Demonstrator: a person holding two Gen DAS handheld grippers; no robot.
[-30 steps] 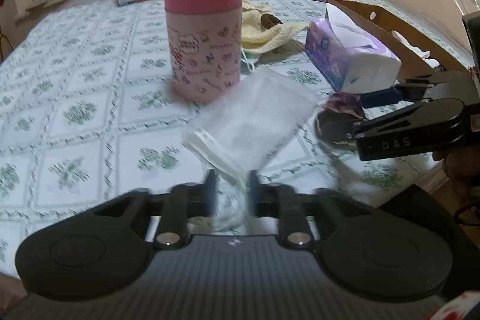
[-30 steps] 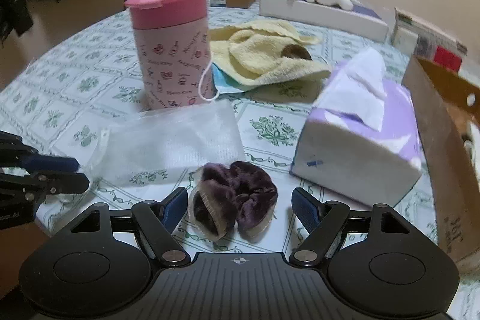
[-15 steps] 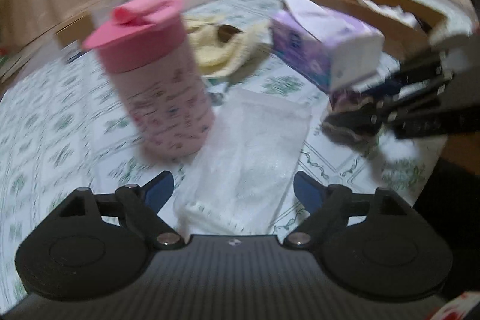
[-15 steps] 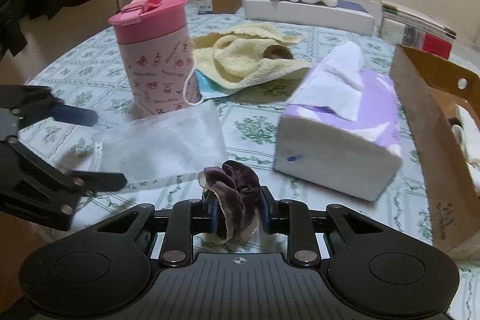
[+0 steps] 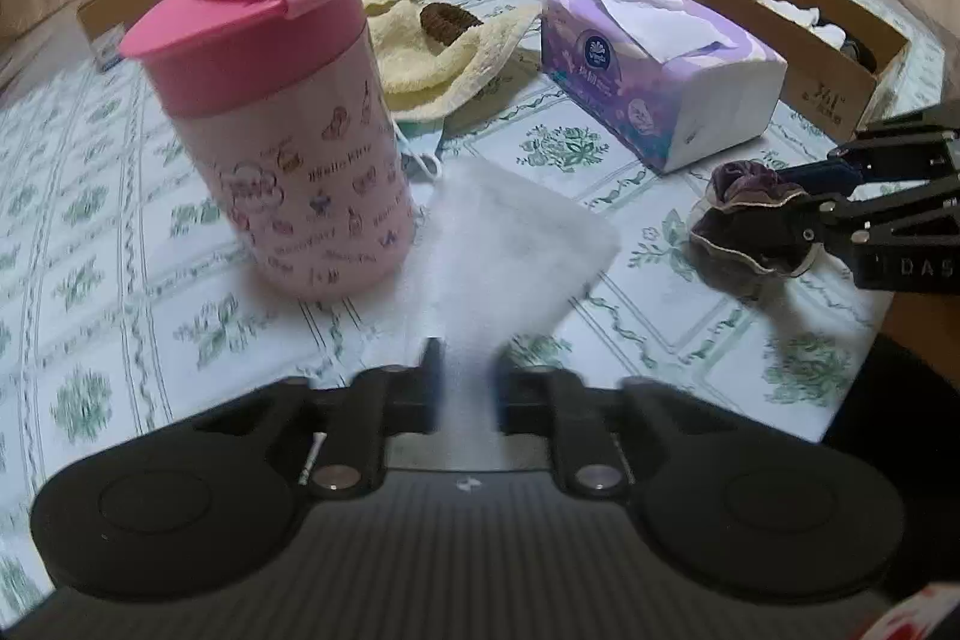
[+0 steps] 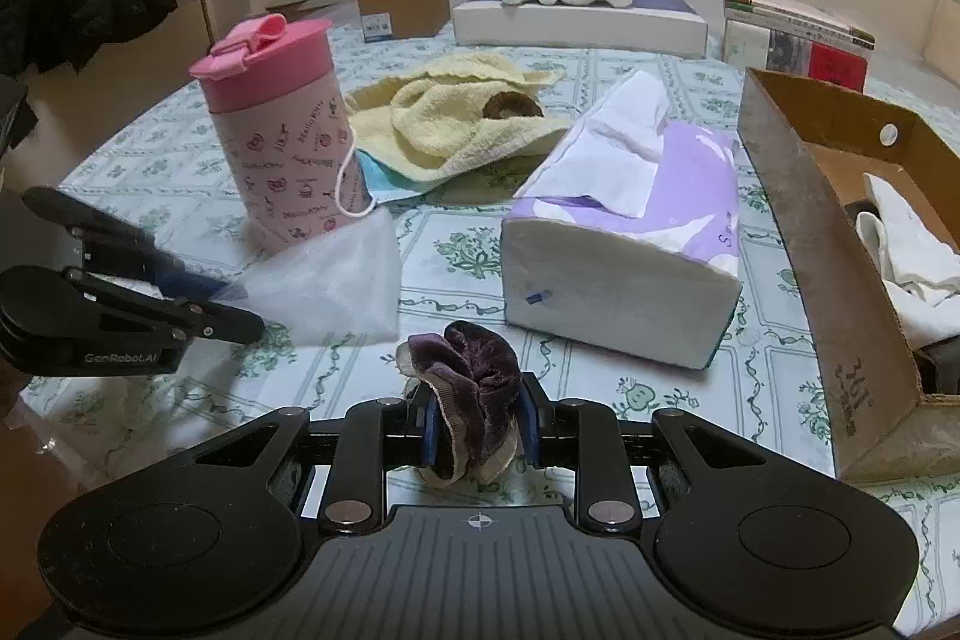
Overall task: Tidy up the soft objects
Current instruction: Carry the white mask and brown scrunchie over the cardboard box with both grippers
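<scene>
Scrunchie (image 6: pixel 465 388) pinched in my right gripper (image 6: pixel 474 427), mesh pouch (image 5: pixel 510 244) pinched in my left gripper (image 5: pixel 465 382), both raised off the counter (image 6: pixel 600 388), likely for bagging.

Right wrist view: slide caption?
Right claw shut on purple scrunchie; left claw grips white mesh pouch.

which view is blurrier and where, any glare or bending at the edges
Left wrist view: softer, the white mesh bag smears near the left gripper; the pink cup bulges from fisheye. Right wrist view: sharp on the purple scrunchie in the right gripper, dim warm light, the cardboard box bends at the edge.
</scene>
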